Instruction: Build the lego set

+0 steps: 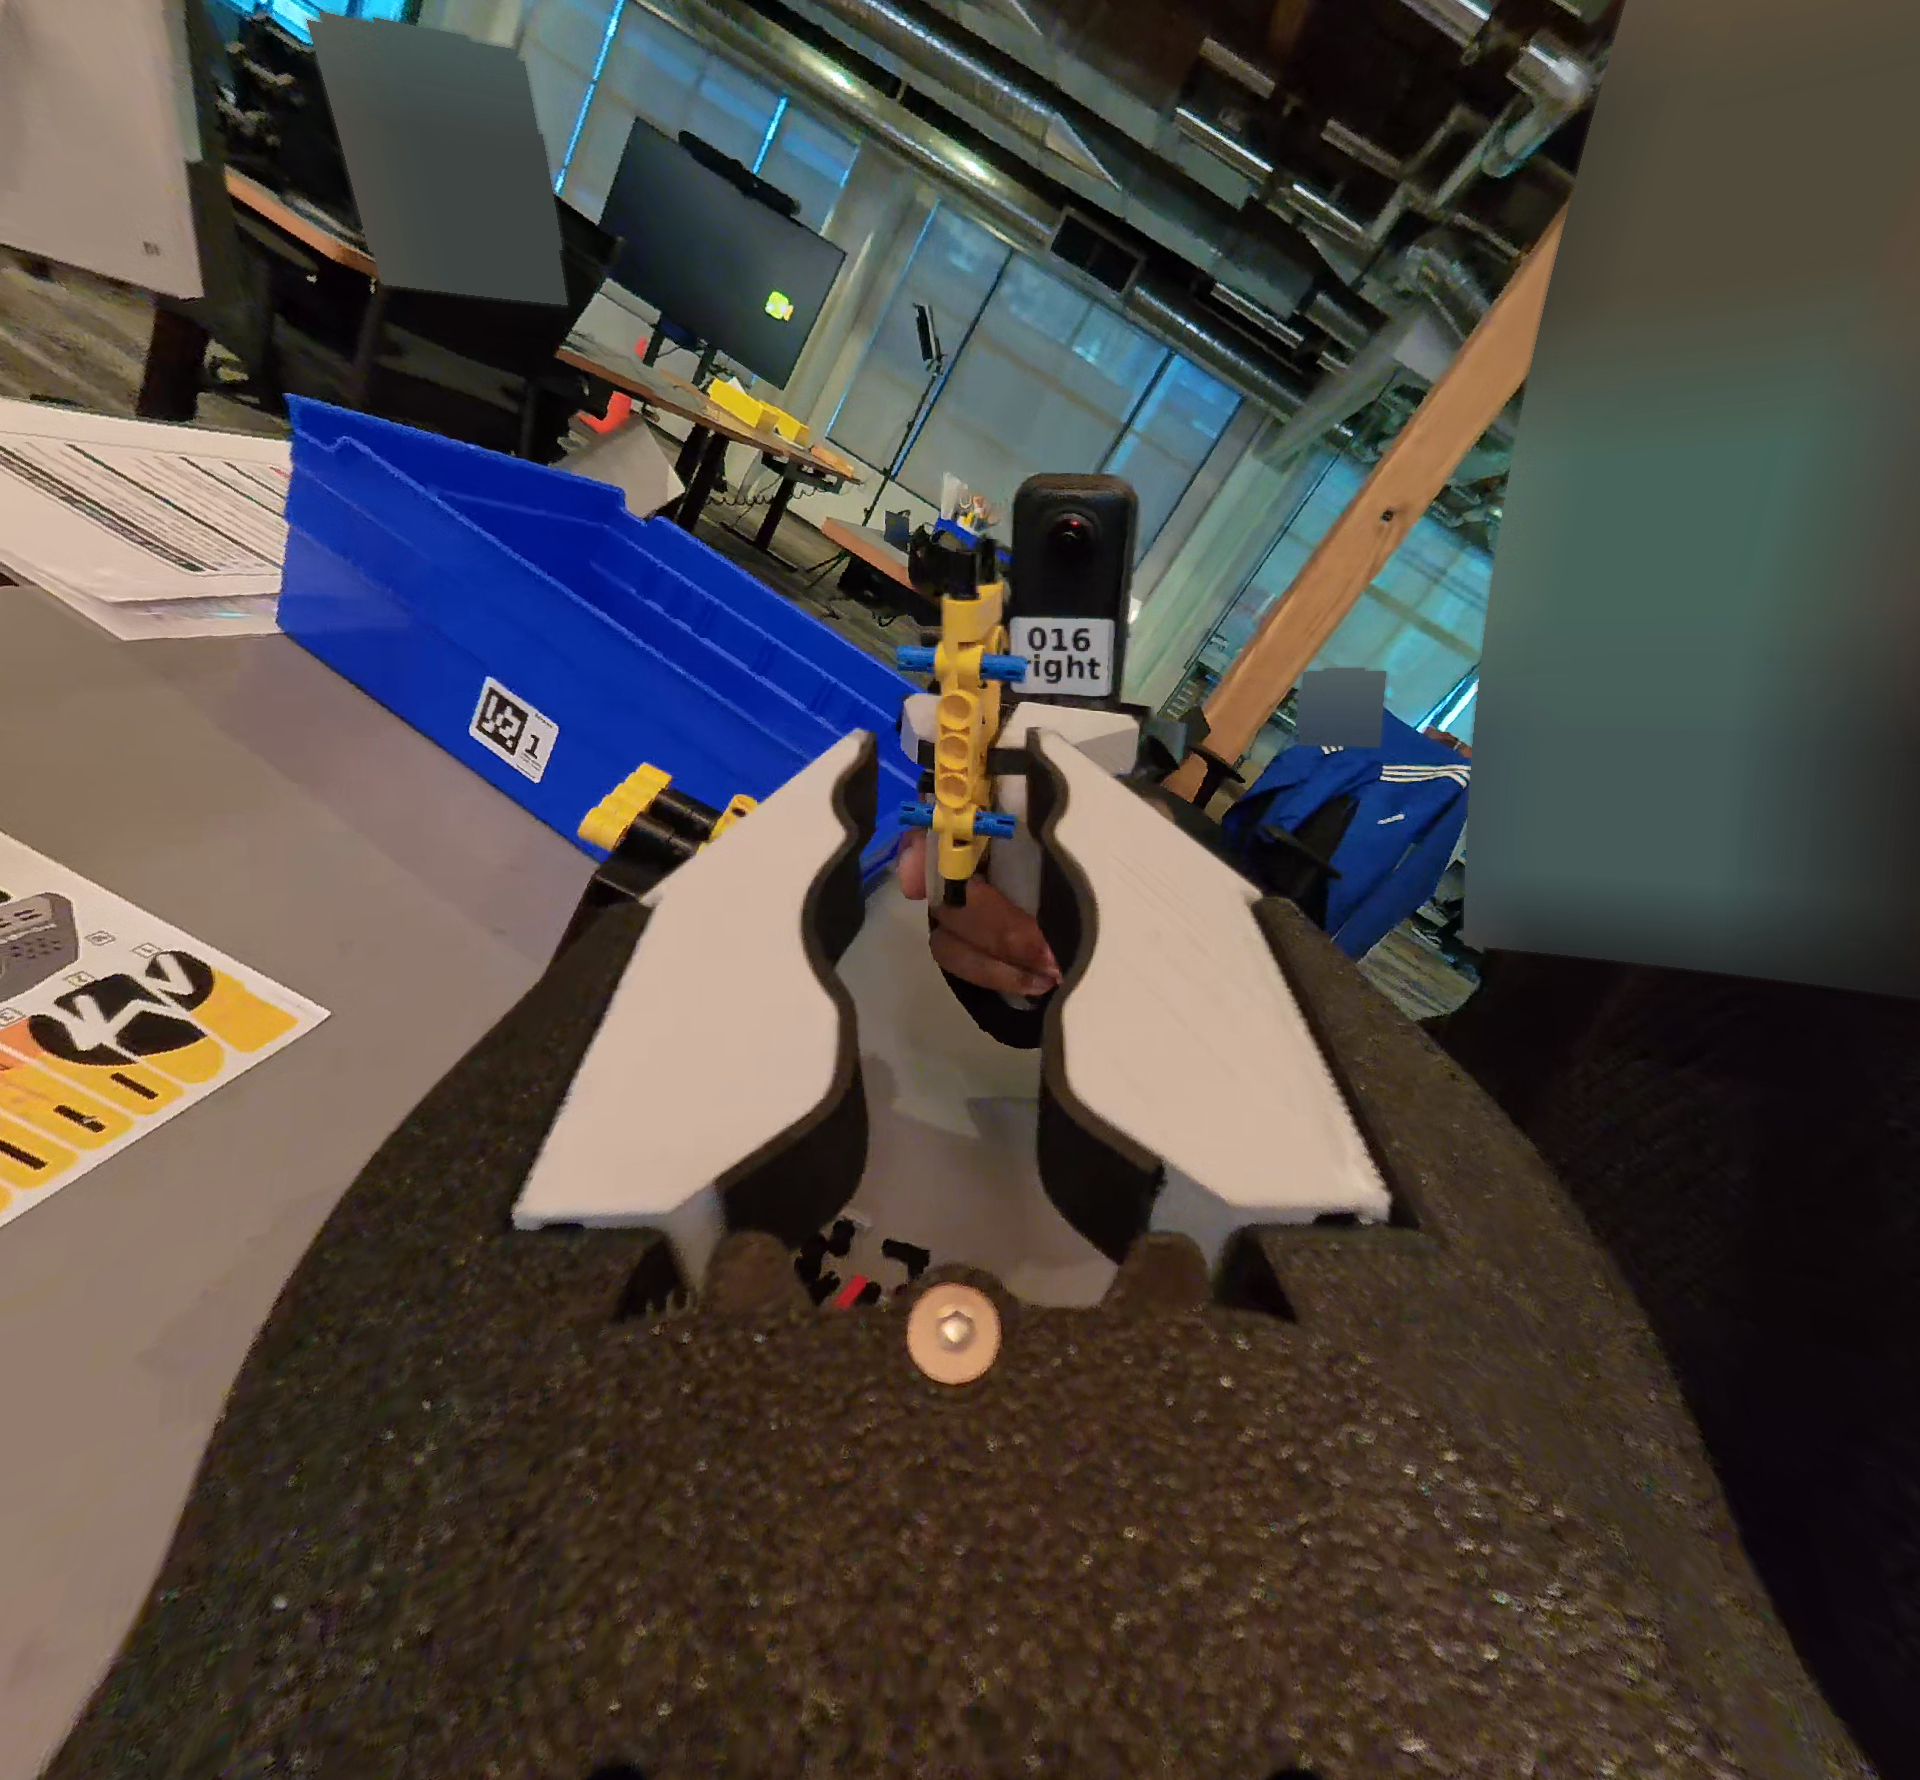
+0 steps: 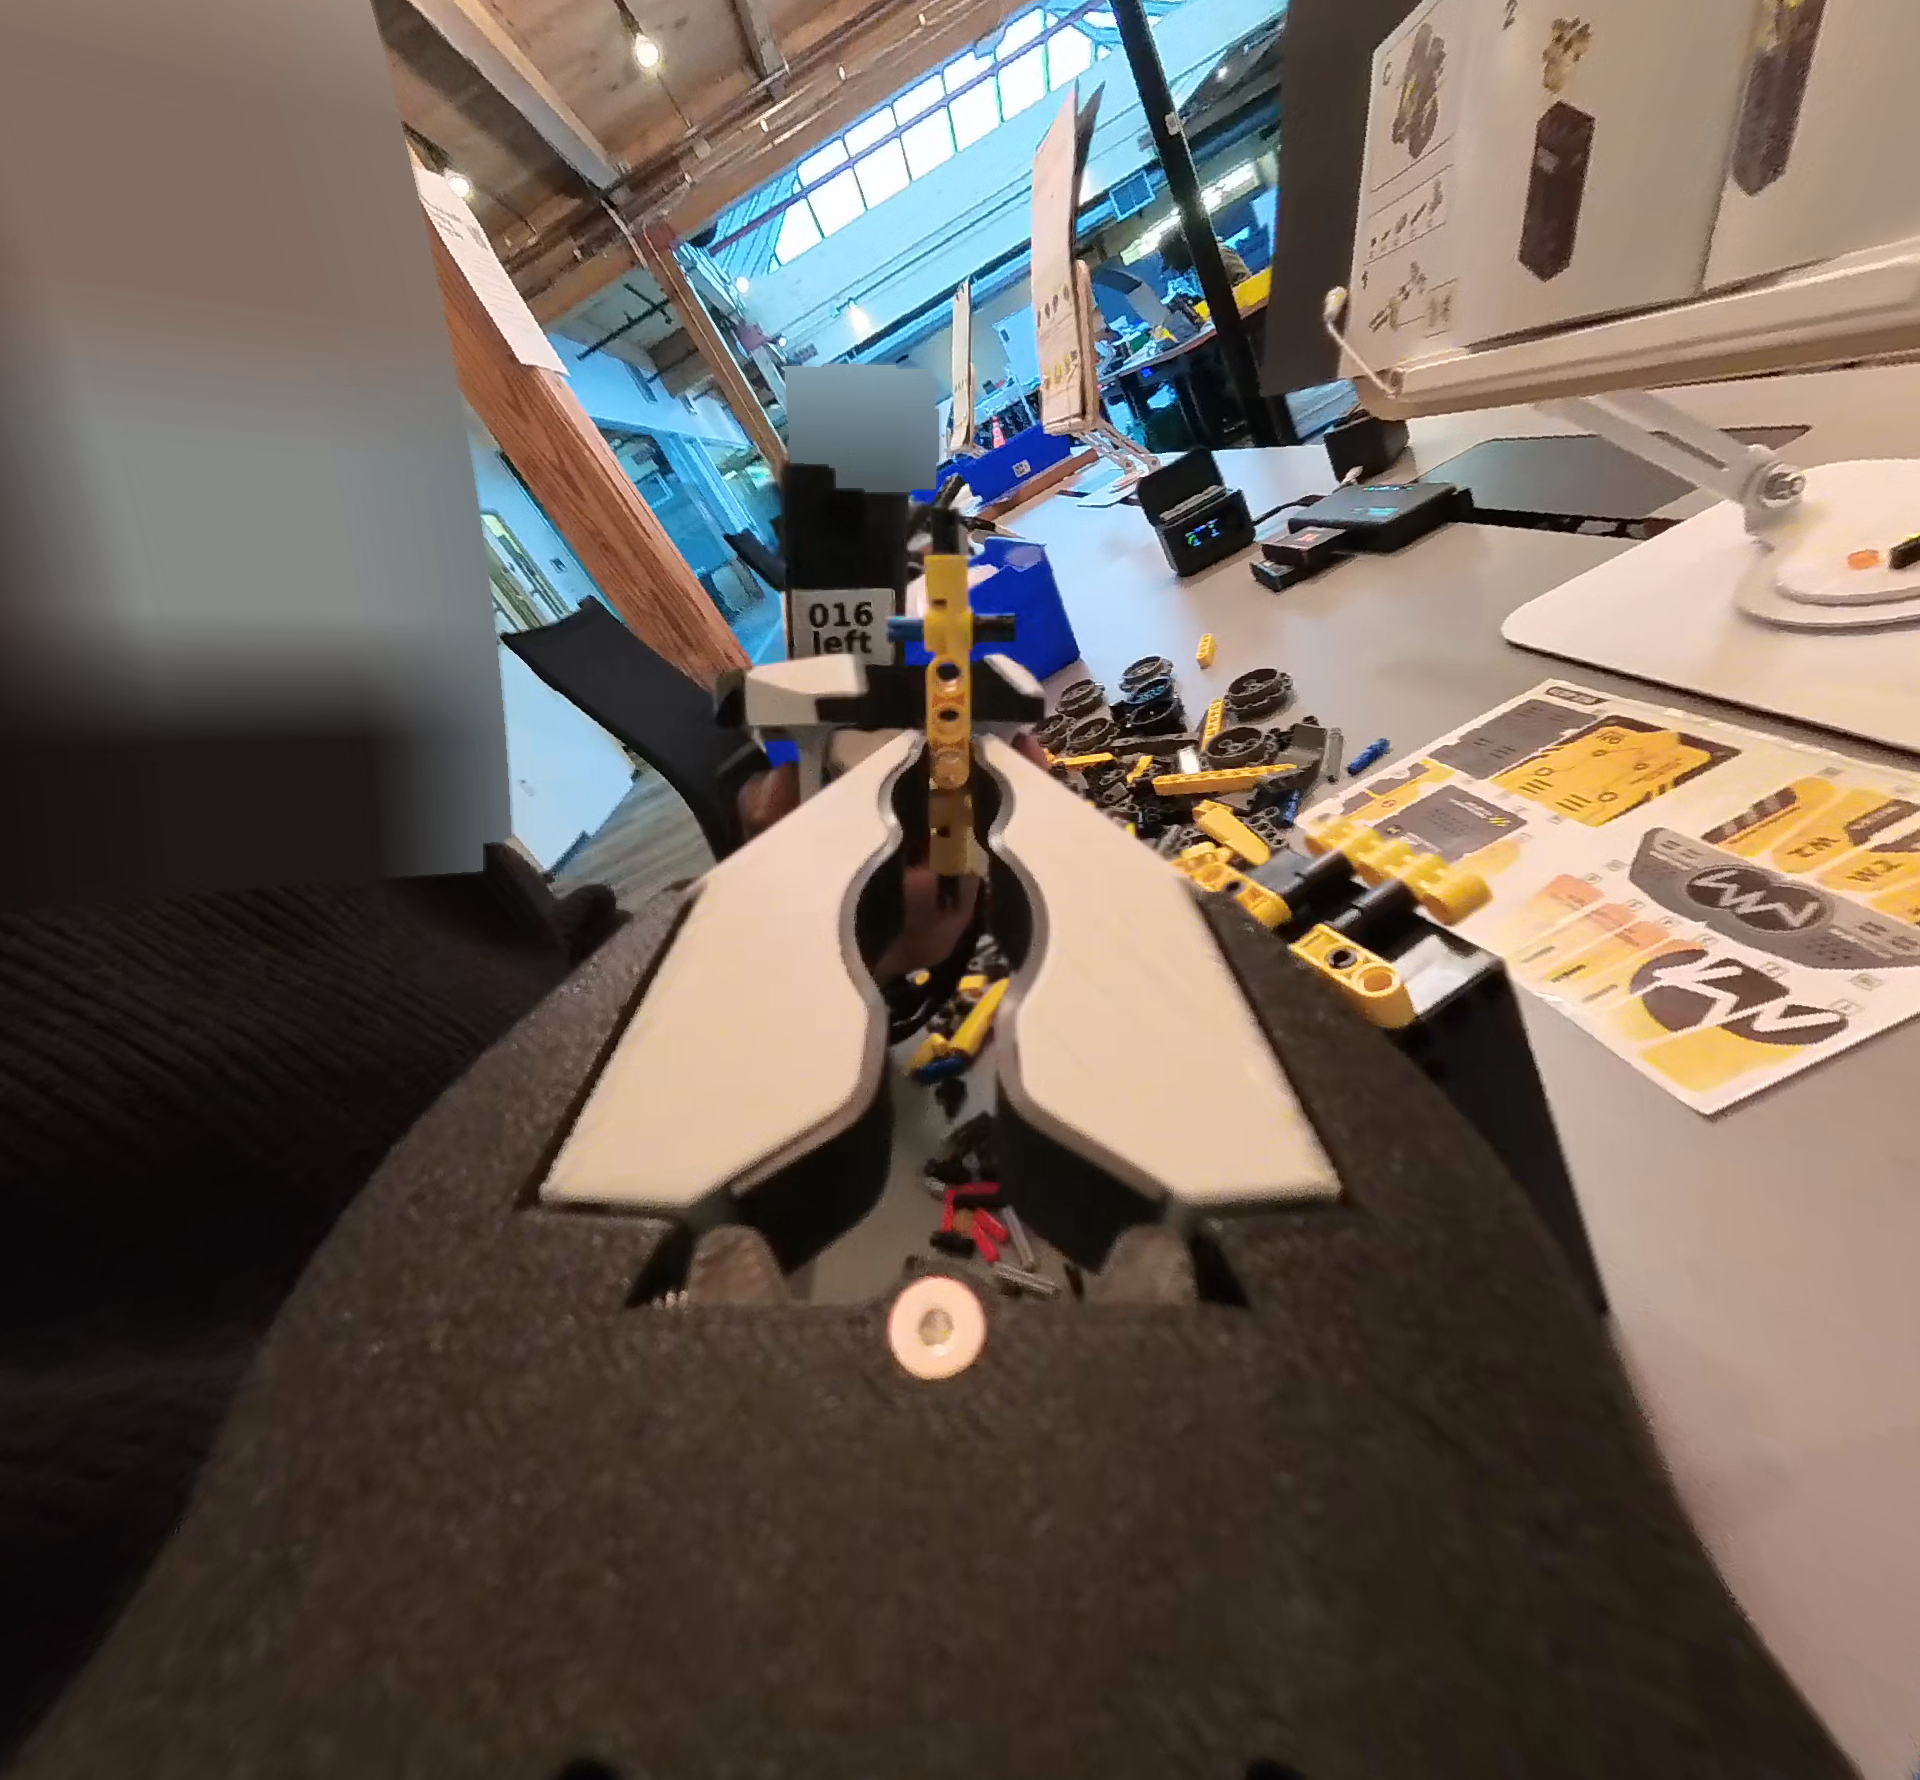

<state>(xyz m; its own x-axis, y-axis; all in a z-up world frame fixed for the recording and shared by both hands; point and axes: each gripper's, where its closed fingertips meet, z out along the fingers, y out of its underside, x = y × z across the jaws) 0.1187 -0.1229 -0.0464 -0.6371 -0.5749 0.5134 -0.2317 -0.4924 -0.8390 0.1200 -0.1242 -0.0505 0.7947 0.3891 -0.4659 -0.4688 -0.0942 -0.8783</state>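
The right tongs (image 2: 951, 754) pinch a yellow beam assembly (image 2: 949, 743) upright above the desk (image 2: 1714, 1315). The left tongs (image 1: 951, 764) stand spread on either side of it, the beam between their tips.

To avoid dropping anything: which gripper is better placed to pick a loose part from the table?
Probably the left. The left gripper is open and empty; the right gripper is shut on the upright yellow beam, so it is busy.
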